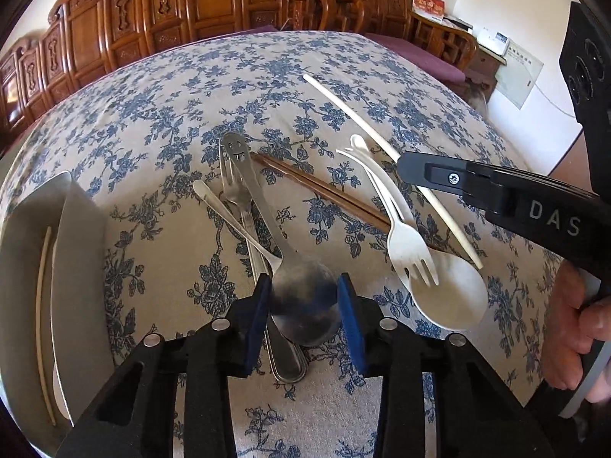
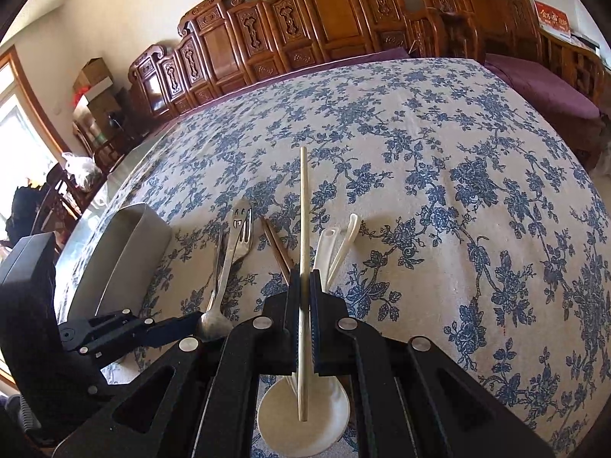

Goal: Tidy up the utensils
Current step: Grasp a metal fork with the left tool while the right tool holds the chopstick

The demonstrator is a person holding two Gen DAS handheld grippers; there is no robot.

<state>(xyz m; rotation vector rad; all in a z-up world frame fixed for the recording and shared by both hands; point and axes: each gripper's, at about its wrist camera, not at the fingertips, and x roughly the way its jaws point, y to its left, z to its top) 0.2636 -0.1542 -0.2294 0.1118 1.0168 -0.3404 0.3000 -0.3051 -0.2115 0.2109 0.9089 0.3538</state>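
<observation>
Right tool [image 2: 304,294] around pale chopstick [image 2: 303,229].

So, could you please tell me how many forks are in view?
2. A metal fork lies beneath the smiley spoon; a white fork rests on the white spoon. The pile may hide more.

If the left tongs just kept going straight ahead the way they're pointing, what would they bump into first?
The left tongs already straddle the bowl of the smiley-handled metal spoon, so that comes first; its handle and the metal fork lie farther along. Height above the spoon is unclear.
</observation>
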